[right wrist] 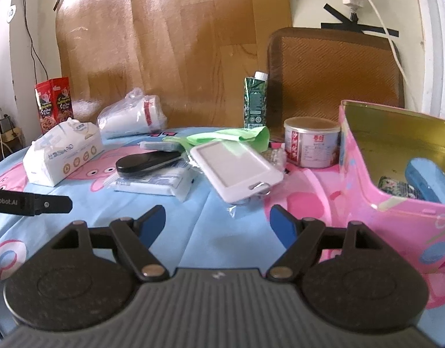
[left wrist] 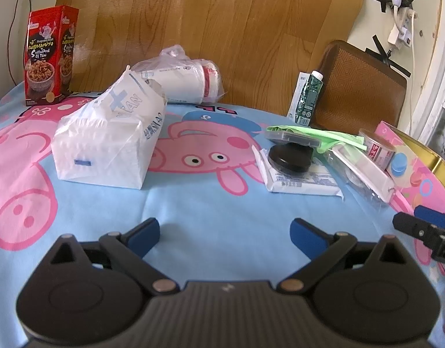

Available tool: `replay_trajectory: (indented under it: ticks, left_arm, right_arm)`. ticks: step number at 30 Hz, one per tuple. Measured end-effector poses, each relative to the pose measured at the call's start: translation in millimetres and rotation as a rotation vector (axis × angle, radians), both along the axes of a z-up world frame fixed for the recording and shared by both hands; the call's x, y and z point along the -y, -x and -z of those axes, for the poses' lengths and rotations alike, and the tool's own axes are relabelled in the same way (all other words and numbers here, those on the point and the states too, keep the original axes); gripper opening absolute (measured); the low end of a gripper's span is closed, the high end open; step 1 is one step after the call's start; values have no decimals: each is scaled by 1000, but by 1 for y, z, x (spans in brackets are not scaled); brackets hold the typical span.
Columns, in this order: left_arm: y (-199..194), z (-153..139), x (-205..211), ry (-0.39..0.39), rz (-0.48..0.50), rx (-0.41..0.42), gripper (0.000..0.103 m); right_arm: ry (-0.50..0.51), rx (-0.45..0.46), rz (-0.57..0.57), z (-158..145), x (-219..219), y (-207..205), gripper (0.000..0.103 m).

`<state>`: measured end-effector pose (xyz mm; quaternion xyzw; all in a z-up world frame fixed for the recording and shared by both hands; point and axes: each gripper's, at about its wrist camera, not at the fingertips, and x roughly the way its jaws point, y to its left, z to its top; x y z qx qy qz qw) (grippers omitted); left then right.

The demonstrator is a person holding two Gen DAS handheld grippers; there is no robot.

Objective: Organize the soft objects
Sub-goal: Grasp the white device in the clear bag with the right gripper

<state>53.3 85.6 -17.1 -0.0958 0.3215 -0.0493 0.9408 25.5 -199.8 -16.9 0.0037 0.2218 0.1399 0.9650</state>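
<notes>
Tissue pack point(left wrist: 106, 148) left, wrapped cups point(left wrist: 182, 79) behind it, tin box point(right wrist: 396, 159) right (items inside), carton point(right wrist: 255, 101) behind.

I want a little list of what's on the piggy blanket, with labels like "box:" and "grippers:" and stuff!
surface: blue cartoon-pig cloth
left gripper: open, empty, over bare cloth
right gripper: open, empty
big tissue pack: left side, top torn open
small tissue packet: flat, black case lying on it
white tablet-like case: middle, tilted
green bag: behind it
pink tin box: right, open, blue thing inside
round can: beside the box
</notes>
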Motion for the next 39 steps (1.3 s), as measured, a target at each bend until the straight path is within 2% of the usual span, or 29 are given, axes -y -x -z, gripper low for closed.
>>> replay_trajectory:
  ticks: [11,17,21,26,29,32,36,39]
  left_arm:
    - [0,0,0,4,4,0,100]
    - [0,0,0,-1,7,-1,99]
    - [0,0,1,-7,8,-2,99]
    - [0,-1,2,-13,9,-3,99]
    - [0,-1,2,-10,9,-3,99]
    - [0,-1,1,-6,9,-2,99]
    - [0,-2,1,-6,8,-3,99]
    - [0,-2,1,-3,7,-3,99]
  right_arm:
    - [54,30,14,-5,5,-10,81]
    - [112,60,-9,-6,4,-23,80]
    - [197,79,-20,-5,-5,-39,81]
    - [241,15,-45,-2,-6,-71,82]
    - [219,-36,-70,-2,-2,-81,78]
    - [164,-83,-88,-6,3,-74,74]
    - [78,-123,-124,-8,9,-40,73]
    - [23,-148,-230,-6,4,-6,72]
